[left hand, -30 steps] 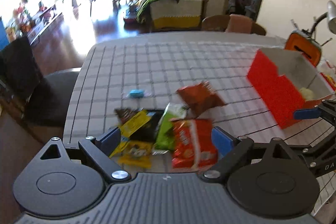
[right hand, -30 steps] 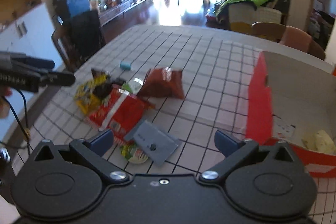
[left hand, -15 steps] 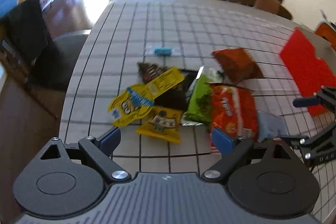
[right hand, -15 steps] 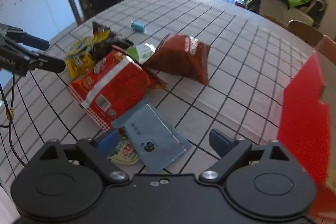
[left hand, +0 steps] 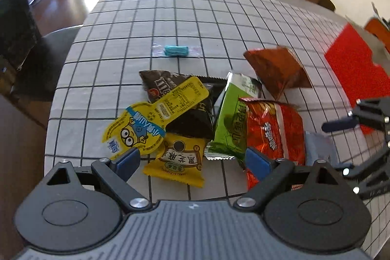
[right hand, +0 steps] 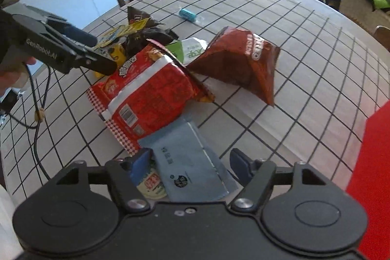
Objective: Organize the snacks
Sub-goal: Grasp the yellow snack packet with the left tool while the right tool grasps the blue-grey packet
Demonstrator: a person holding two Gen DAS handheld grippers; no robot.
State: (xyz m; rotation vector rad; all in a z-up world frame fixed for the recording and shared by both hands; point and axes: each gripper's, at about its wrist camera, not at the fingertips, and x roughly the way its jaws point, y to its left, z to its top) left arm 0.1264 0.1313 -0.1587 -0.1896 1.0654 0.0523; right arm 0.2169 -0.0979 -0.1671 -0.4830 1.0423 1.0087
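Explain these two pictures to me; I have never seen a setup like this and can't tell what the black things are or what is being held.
No robot here: a person holds a two-finger grasping tool in each hand, and each carries a wide-angle camera looking forward along its blue-tipped fingers. The black shape filling the bottom of each picture is that tool's own body.

The left tool is open, above a yellow packet. The right tool is open too, over a grey-blue sachet. Neither holds anything. Each tool also shows from the side in the other's picture.

On the checked tablecloth lies a heap of snacks: a red bag, a brown bag, a green packet, a dark packet, a yellow cartoon pouch, and apart, a small blue candy. The red box stands on the right.
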